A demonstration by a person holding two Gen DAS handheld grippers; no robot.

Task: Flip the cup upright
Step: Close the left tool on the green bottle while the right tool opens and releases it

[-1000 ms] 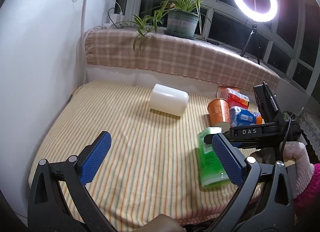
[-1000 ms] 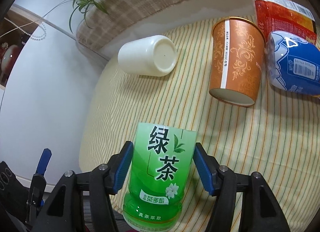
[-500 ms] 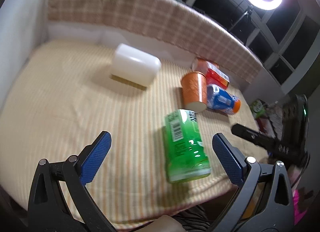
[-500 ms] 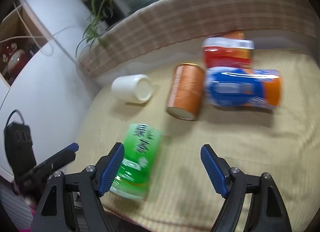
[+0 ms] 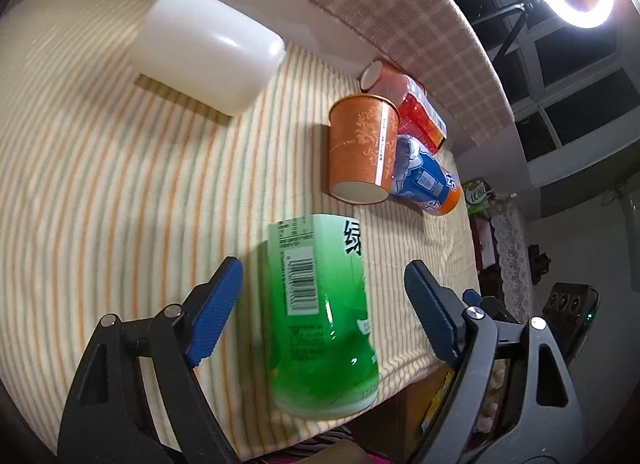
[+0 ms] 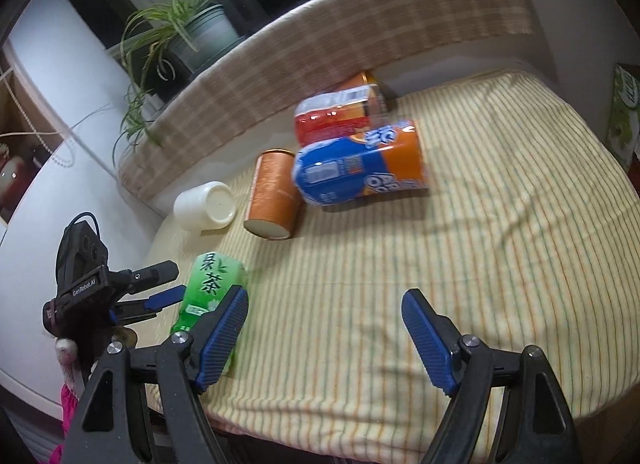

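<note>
Approach step: green cup [image 5: 320,316] lying on its side at the striped surface [image 5: 100,191] edge, framed by wide-open left hand-held gripper [image 5: 324,304]; right hand-held gripper [image 6: 324,340] open, empty. Next: closing on it, then tipping upright

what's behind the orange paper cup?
Behind the orange paper cup, near the checked backrest: a red-labelled cup on its side, with the blue-and-orange cup alongside. The paper cup hides part of both; their contact isn't visible.

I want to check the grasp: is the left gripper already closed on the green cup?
No, the left gripper is open, its blue pads apart on both sides of the lying green cup without touching it.
</note>
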